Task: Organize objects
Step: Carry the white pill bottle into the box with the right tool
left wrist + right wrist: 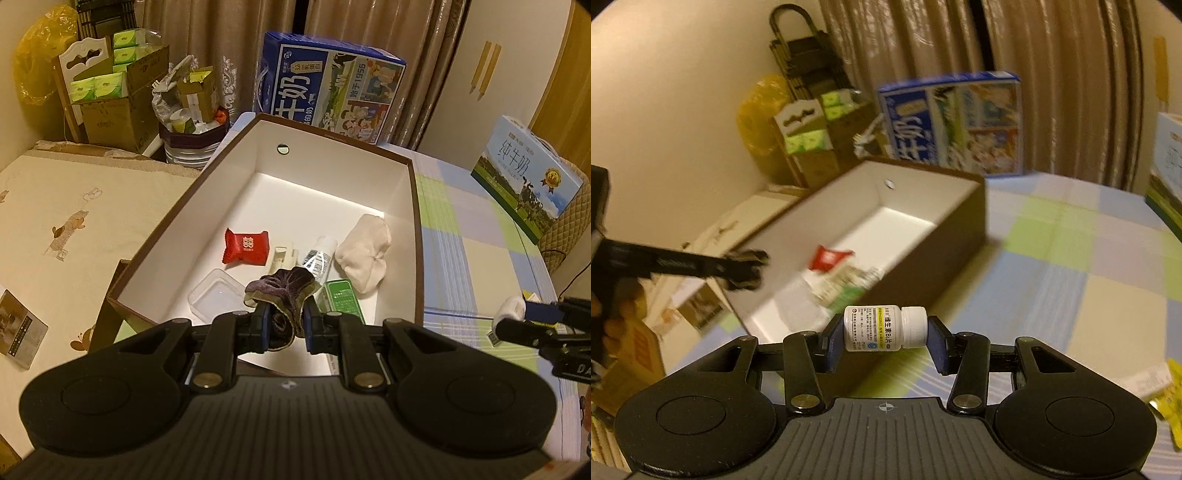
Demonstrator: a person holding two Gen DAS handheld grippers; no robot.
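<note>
My left gripper (286, 326) is shut on a dark purple cloth (282, 291), held over the near end of an open brown box with a white inside (415, 221). In the box lie a red candy packet (244, 246), a clear plastic lid (214, 297), a white tube (318, 256), a green packet (343, 301) and a white rolled sock (365, 251). My right gripper (885, 341) is shut on a small white pill bottle (884, 328), held sideways above the checked tablecloth (1071, 277) just right of the box (960, 236). The left gripper (746, 269) with its cloth shows blurred at the box's left.
Two milk cartons stand behind and right of the box: a blue one (332, 85) and a light blue one (532, 177). A bed (55, 229) lies to the left, with cardboard boxes (110, 92) and a full bin (188, 122) beyond. Yellow wrappers (1171, 391) lie at the table's right.
</note>
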